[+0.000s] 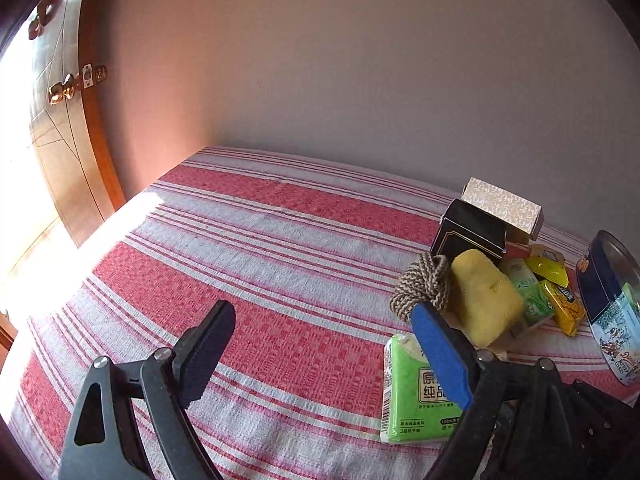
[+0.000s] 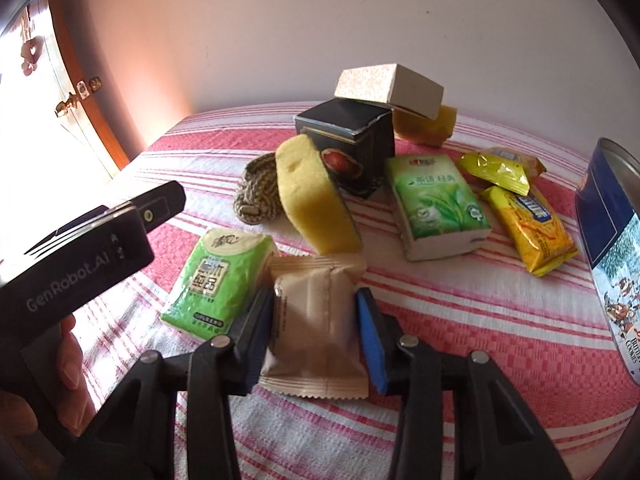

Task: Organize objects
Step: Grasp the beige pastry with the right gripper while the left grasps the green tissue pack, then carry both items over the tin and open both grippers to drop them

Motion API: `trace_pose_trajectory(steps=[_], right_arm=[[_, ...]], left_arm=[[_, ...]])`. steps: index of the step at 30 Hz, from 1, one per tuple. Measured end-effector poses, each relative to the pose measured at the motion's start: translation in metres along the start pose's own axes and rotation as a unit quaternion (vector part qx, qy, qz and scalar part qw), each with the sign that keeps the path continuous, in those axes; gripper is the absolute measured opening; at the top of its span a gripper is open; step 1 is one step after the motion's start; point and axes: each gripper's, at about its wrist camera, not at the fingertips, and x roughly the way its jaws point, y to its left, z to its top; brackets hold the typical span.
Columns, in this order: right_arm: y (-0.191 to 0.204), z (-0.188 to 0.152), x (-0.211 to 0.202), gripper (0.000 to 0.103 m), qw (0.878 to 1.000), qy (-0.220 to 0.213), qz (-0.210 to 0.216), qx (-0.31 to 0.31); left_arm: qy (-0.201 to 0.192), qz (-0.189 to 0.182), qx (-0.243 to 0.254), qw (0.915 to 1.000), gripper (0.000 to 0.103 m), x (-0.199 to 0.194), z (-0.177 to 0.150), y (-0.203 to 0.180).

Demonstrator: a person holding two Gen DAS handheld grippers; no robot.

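Right wrist view shows the striped cloth covering the whole table, under both grippers. Far to the right of the right gripper stands a big blue cookie tin, lying open on its side, and I cannot see anything in it. Ahead of the gripper sits a heap: a black box with a pale box leaning on top, a yellow sponge, a green tea tissue pack, yellow snack packs and a knot of rope. Just to the left lies a bright green tissue pack.

Right between the blue pads is a tan snack packet, lying flat on the cloth. The jaws are narrow, and both pads look like they touch its sides.

The left gripper is wide, with only cloth between its jaws.

Nearly everything is in a loose pile, so I think the tidying has only begun. Most things are not yet put away.
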Motion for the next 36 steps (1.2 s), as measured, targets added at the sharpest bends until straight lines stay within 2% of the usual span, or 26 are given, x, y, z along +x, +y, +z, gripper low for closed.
trace_pose_trajectory(steps=[2, 4, 8, 11, 14, 16, 19, 20, 22, 25, 28, 32, 36], right_arm=[[-0.005, -0.002, -0.003, 0.037, 1.000, -0.002, 0.005, 0.002], [-0.011, -0.006, -0.013, 0.036, 1.000, -0.015, -0.001, 0.005], [-0.031, -0.019, -0.049, 0.036, 0.996, -0.080, -0.033, 0.000], [-0.045, -0.022, -0.069, 0.036, 0.991, -0.118, -0.064, 0.000], [-0.057, -0.024, -0.075, 0.036, 0.989, -0.126, -0.069, 0.015], [-0.059, -0.023, -0.074, 0.036, 0.990, -0.124, -0.067, 0.026], [-0.056, -0.022, -0.072, 0.036, 0.990, -0.123, -0.063, 0.027], [-0.056, -0.022, -0.072, 0.036, 0.990, -0.123, -0.063, 0.025], [-0.057, -0.023, -0.074, 0.036, 0.990, -0.124, -0.063, 0.022], [-0.055, -0.025, -0.075, 0.036, 0.989, -0.132, -0.062, 0.021], [-0.053, -0.025, -0.080, 0.036, 0.988, -0.142, -0.062, 0.016], [-0.054, -0.024, -0.094, 0.036, 0.984, -0.172, -0.051, 0.015], [-0.061, -0.020, -0.105, 0.036, 0.979, -0.198, -0.056, 0.013]], left_arm=[[0.009, -0.021, 0.009, 0.9997, 0.092, 0.001, -0.001, -0.003], [0.025, -0.047, 0.022, 0.9983, 0.092, 0.004, -0.004, -0.008], [0.066, -0.085, 0.057, 0.9925, 0.092, 0.011, -0.013, -0.026], [0.077, -0.083, 0.089, 0.9896, 0.092, 0.013, -0.020, -0.042], [0.091, -0.064, 0.100, 0.9887, 0.091, 0.025, -0.025, -0.045], [0.099, -0.049, 0.103, 0.9885, 0.087, 0.031, -0.027, -0.047], [0.095, -0.048, 0.102, 0.9890, 0.078, 0.030, -0.027, -0.047], [0.091, -0.048, 0.097, 0.9899, 0.066, 0.029, -0.026, -0.045], [0.085, -0.056, 0.080, 0.9916, 0.051, 0.027, -0.023, -0.038], [0.081, -0.065, 0.051, 0.9933, 0.051, 0.026, -0.021, -0.029], [0.045, -0.063, 0.022, 0.9968, 0.051, 0.017, -0.016, -0.021], [-0.049, -0.047, -0.011, 0.9976, 0.051, -0.010, -0.012, -0.014], [-0.092, -0.027, -0.023, 0.9951, 0.051, -0.023, -0.013, -0.018]])
